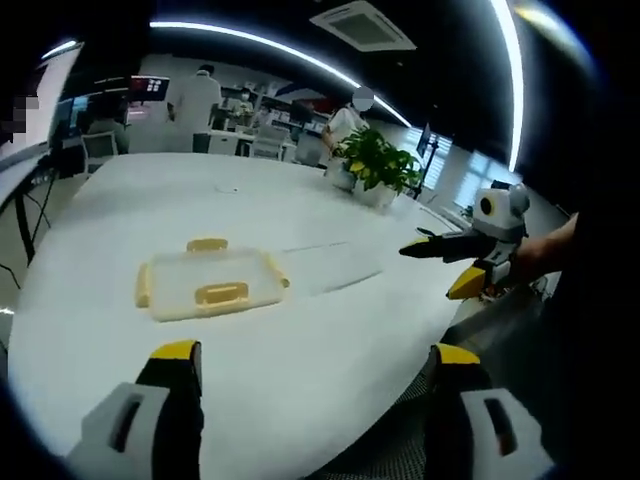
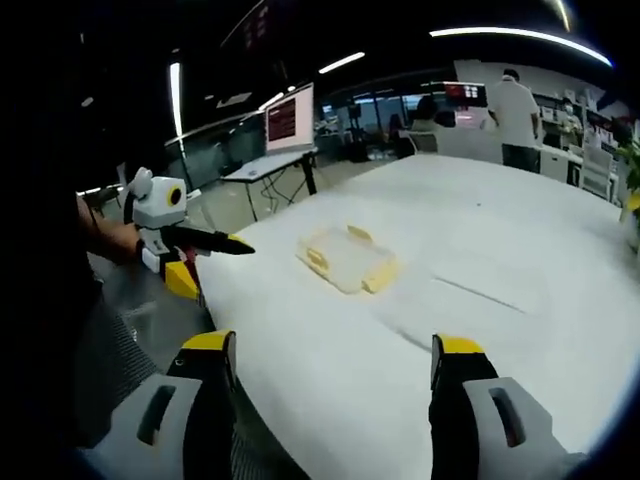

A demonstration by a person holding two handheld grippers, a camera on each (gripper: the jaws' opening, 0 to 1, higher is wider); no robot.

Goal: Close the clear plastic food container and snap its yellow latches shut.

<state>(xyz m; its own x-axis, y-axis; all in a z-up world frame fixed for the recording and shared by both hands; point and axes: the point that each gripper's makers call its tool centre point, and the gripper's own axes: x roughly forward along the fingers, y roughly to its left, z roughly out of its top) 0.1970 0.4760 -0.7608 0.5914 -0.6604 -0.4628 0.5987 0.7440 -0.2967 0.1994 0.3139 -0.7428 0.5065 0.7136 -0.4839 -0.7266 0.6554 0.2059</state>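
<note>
A clear, flat rectangular plastic food container [image 1: 208, 284] with yellow latches [image 1: 221, 293] lies on the wide white worktop [image 1: 300, 350], its lid resting on top (whether it is fully seated cannot be told). In the left gripper view four latches show around the container: one on the near long edge, one on the far edge, and one on each short end.

The left gripper [image 1: 315, 360], grey with yellow-tipped black jaws, sits back from the container at the worktop's near edge, its jaws wide apart and holding nothing. The right gripper [image 2: 335, 352] is likewise well short of the container [image 2: 348, 259] with its jaws spread and empty. Each gripper also appears in the other's view, held beyond the worktop's edge to one side of the container, with a person's forearm behind it.

Past the container, at the worktop's far side, stands a leafy green potted plant [image 1: 377, 165]. Further off are people in white shirts [image 2: 517, 110], desks and lit monitors [image 2: 290, 117].
</note>
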